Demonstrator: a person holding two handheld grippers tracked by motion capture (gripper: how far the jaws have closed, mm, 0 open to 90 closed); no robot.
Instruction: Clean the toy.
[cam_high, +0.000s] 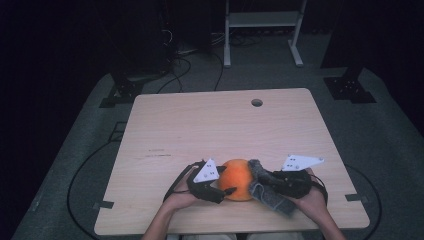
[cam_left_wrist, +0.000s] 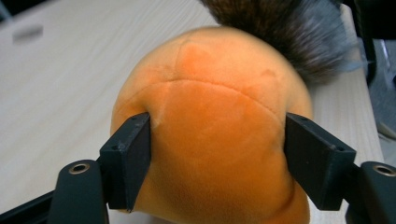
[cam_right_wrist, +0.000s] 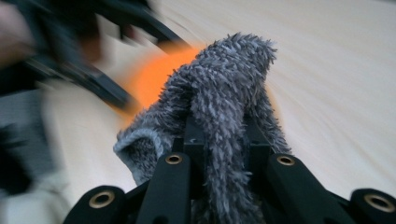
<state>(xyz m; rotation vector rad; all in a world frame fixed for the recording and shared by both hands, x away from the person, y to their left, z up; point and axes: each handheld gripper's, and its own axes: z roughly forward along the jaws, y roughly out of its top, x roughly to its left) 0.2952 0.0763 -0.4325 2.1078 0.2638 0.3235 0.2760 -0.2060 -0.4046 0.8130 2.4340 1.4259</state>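
Note:
An orange plush ball (cam_high: 237, 179) rests on the wooden table (cam_high: 210, 125) near its front edge. My left gripper (cam_high: 228, 188) comes at it from the left. In the left gripper view the two jaws press into the sides of the ball (cam_left_wrist: 210, 130) and dent its fabric, so the left gripper (cam_left_wrist: 217, 154) is shut on it. My right gripper (cam_high: 261, 181) is at the ball's right side, shut on a fuzzy grey cloth (cam_high: 272, 197). The cloth (cam_right_wrist: 224, 79) is pinched between the jaws of the right gripper (cam_right_wrist: 224, 140) and drapes over them, against the ball (cam_right_wrist: 154, 77). The grey cloth (cam_left_wrist: 289, 28) touches the ball's far top.
The tabletop has a round cable hole (cam_high: 256, 102) near its far edge and bare wood across the middle and back. Beyond the table stand a white rack (cam_high: 262, 20) and black stands, with cables (cam_high: 175, 65) on the grey floor.

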